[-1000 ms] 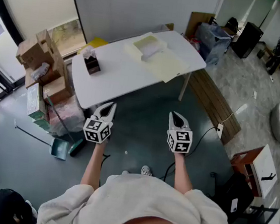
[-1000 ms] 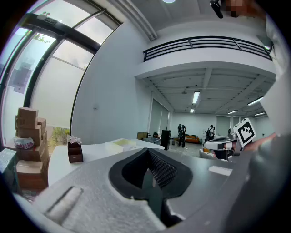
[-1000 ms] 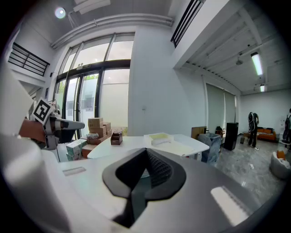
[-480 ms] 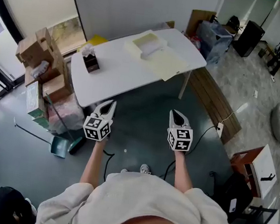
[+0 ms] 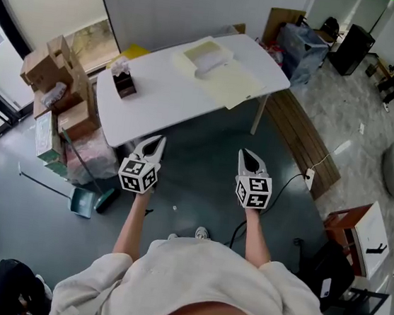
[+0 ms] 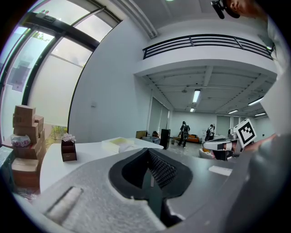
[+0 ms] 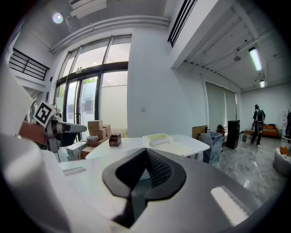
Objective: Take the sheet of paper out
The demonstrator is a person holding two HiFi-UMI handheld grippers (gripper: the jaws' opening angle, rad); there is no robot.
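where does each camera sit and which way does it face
Head view: on the person's head, steeply down at the white table; forearms, left tool, right tool show.
Left gripper view: on the left tool, along its shut jaws toward the table; right tool at right.
Right gripper view: on the right tool, likewise; left tool at left.
All share the table.

Open office hall: white table (image 5: 168, 103), stacked cartons (image 5: 48, 67), glass wall (image 7: 95, 91), mezzanine railing (image 6: 204, 42).
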